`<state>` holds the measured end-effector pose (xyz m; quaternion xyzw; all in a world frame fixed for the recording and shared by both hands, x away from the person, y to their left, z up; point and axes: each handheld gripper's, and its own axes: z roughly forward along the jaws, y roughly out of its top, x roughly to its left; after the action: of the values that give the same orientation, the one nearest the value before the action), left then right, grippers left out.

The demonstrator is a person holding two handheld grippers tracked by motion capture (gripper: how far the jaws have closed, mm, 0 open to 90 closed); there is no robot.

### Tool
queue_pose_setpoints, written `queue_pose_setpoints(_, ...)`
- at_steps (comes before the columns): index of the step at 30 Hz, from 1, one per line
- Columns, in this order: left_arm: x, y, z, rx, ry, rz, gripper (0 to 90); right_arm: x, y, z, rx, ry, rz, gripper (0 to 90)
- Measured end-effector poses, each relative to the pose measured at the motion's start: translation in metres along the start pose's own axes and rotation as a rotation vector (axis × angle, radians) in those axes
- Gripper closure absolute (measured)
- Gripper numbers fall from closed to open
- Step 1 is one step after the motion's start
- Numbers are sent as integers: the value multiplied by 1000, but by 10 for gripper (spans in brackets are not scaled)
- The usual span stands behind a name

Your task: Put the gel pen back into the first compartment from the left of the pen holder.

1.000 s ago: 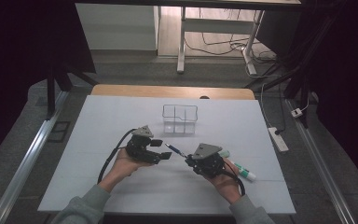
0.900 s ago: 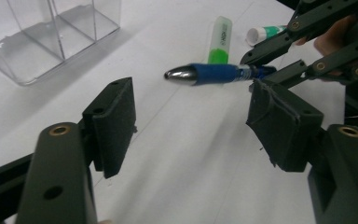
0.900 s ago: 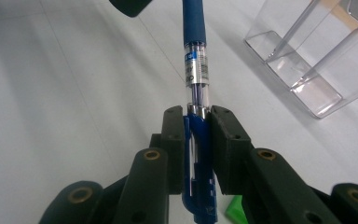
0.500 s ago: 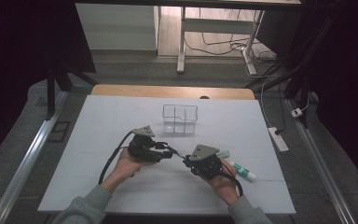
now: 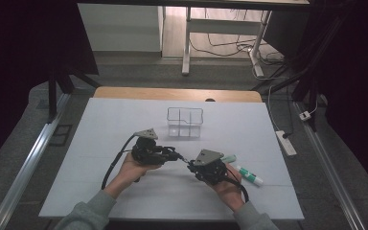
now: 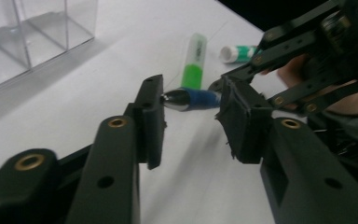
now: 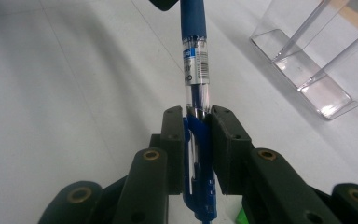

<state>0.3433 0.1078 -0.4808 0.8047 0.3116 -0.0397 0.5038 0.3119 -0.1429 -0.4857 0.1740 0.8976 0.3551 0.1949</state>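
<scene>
Nearest the person, the right gripper (image 7: 196, 140) clamps a blue pen (image 7: 196, 84) by its clip end, both pads pressed flat on the clear barrel, and holds it above the white table (image 5: 105, 124). Just beyond, toward the table's middle, the pen's silver tip (image 6: 175, 99) reaches in between the pads of the left gripper (image 6: 193, 119); its jaws have just been closing around that tip and stand at a narrow gap, one pad touching the tip, the other not yet on the blue grip sleeve. In the high view the two grippers (image 5: 172, 155) (image 5: 196, 168) meet nose to nose, with the pen bridging them. Past the pen's tip, a green highlighter (image 6: 195, 63) lies flat on the table, and near it a white and green tube (image 6: 237, 52). Farther from the pen, toward the table's far edge, stands a clear plastic organiser (image 5: 185, 122) with dividing walls.
</scene>
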Motion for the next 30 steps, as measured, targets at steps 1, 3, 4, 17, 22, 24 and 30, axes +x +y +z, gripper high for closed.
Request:
queue_pose_setpoints(1,-1,0,0,-6,-2,3,627,0,0,0,-1,4,6,755)
queue_pose_setpoints(3,-3,1,1,-7,-14,13,675,1,1,0,-8,4,3,755)
queue_pose_setpoints(4,-4,1,2,-8,-22,17,700,2,2,-1,-16,5,7,756)
queue_pose_setpoints(17,-10,1,4,-46,-68,60,782,3,1,2,9,1,-8,757)
queue_pose_setpoints(22,-10,0,4,-50,-86,68,798,3,1,3,12,10,-9,755)
queue_pose_setpoints(24,-10,0,4,-49,-90,71,799,3,1,4,9,16,-3,752)
queue_pose_setpoints(30,-11,0,2,-64,-74,79,801,0,-1,5,14,39,30,676)
